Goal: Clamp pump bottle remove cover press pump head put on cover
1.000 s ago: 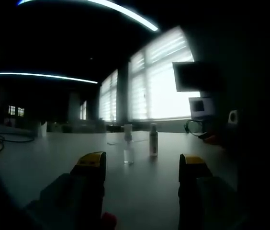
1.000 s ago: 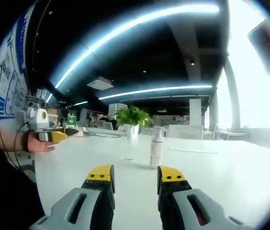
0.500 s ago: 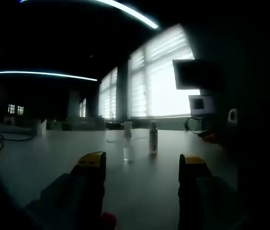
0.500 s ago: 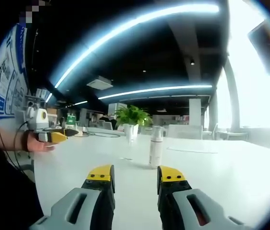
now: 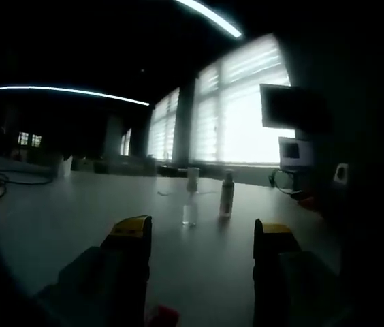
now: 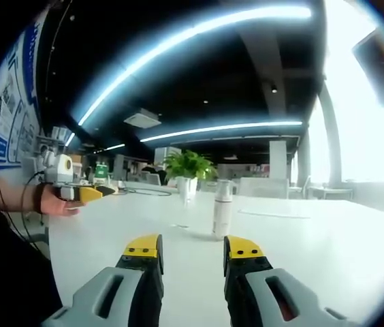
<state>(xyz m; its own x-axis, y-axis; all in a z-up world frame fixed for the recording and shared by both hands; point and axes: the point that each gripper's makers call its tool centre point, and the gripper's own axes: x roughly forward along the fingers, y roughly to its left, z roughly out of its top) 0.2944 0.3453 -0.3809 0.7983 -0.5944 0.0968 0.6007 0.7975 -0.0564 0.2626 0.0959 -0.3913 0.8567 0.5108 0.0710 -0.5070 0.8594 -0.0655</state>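
We judge the pump bottle [image 6: 222, 210], centre frame, light and tippy: grip mid-body; left gripper [image 5: 197, 231] and right gripper [image 6: 192, 246] both spread, empty.

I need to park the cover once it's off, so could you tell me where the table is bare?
The table lies bare right of the pump bottle and between it and the right gripper. It is crowded around the plant.

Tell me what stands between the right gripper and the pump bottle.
Nothing visible does. In the right gripper view, bare white table lies between the open right gripper and the upright pump bottle ahead. The left gripper is held off to the side.
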